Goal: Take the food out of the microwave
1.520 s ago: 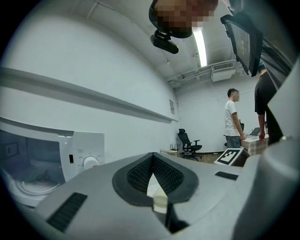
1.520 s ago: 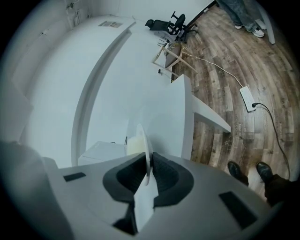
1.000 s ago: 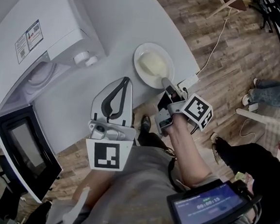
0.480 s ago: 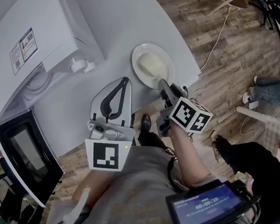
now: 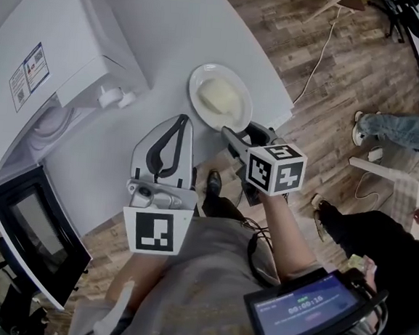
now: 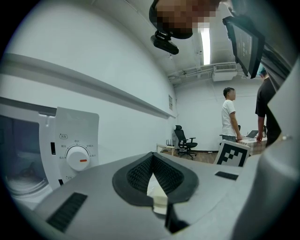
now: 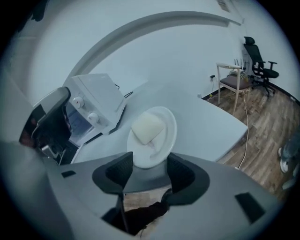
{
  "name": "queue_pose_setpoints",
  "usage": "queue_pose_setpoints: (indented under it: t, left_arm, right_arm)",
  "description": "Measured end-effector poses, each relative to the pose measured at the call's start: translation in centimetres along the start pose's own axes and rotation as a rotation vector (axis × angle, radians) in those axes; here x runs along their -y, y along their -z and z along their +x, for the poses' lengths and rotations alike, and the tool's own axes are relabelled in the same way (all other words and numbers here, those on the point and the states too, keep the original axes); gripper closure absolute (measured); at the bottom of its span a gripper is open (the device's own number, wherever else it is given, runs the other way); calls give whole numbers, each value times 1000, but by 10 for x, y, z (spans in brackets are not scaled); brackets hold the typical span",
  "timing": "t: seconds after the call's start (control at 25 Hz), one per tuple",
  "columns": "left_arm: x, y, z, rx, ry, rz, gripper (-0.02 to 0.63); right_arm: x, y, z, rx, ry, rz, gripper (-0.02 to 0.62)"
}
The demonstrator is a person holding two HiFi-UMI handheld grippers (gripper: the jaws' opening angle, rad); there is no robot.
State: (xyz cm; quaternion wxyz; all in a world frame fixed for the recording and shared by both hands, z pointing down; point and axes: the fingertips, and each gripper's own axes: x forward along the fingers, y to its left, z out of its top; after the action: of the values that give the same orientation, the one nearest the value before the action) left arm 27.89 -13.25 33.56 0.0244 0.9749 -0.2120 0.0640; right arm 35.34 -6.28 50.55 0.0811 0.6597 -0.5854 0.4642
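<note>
Food (image 5: pixel 217 96) on plate (image 5: pixel 203 73); plate on table (image 5: pixel 178 22), right of microwave (image 5: pixel 51 62).

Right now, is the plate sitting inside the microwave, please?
No, the plate rests on the white table beside the microwave.

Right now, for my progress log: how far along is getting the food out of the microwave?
Done: the food on its plate sits on the table, outside the microwave. In hand: right gripper has just opened its jaws, plate rim loose between them. Remaining: withdraw.
</note>
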Motion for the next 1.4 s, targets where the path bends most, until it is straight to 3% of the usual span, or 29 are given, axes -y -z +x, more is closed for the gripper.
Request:
queue_pose_setpoints:
  t: [0.16,0.32,0.68,0.92,1.04,1.12,1.24,1.4]
  left_arm:
    - [6,-1,-3,3,-2,3,598]
    - [13,-4,-7,12,-7,12,598]
    - [25,-15,-26,36,-37,24,598]
    - [25,-32,-50,72,-108,3,598]
    - [26,-46,-65,96,-153,6,598]
    - [25,-54,-76,96,-187,23,598]
    - [21,-71,-96,113,-249,49,598]
    - [16,-100,-123,165,-325,82,598]
  right_arm:
    - [-4,10,-2,-59,-7,-95,351]
    - [-6,21,-2,-82,-23,-118,353]
    - [-5,23,-18,-30,-36,-115,354]
    - [-29,18,-51,42,-83,-135,368]
    - [-59,-1,-77,142,-154,-151,397]
    - [-85,-22,-101,265,-200,-190,464]
    - [-130,-52,-142,473,-230,-324,559]
    - [-184,-78,-188,678,-244,-501,582]
